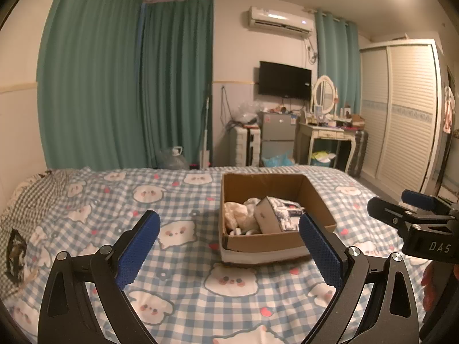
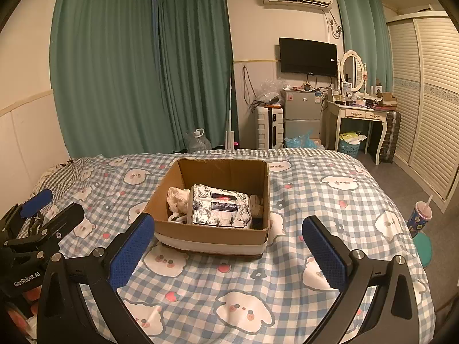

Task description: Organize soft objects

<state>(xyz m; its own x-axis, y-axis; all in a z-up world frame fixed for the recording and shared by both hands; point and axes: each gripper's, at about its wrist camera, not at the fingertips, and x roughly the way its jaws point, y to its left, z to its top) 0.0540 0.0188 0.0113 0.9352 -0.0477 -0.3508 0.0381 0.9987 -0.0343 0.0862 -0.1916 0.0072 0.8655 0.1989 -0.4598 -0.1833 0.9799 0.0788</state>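
Cardboard box (image 2: 212, 230) sat on the bed (image 2: 315, 200) just ahead of both grippers' jaws, left (image 1: 229, 250) and right (image 2: 228, 250), all spread apart, empty.

Green curtains (image 2: 143, 66) flank a wall-mounted television (image 2: 307, 56) (switched off).

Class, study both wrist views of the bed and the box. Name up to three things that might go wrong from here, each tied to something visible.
1. The cardboard box sits on a soft quilt; pressing in might tip or slide it.
2. The tissue pack lies tilted over the cream cloth, so lifting one may drag the other.
3. The left gripper and right gripper, both open and empty, are close together and may collide reaching in.
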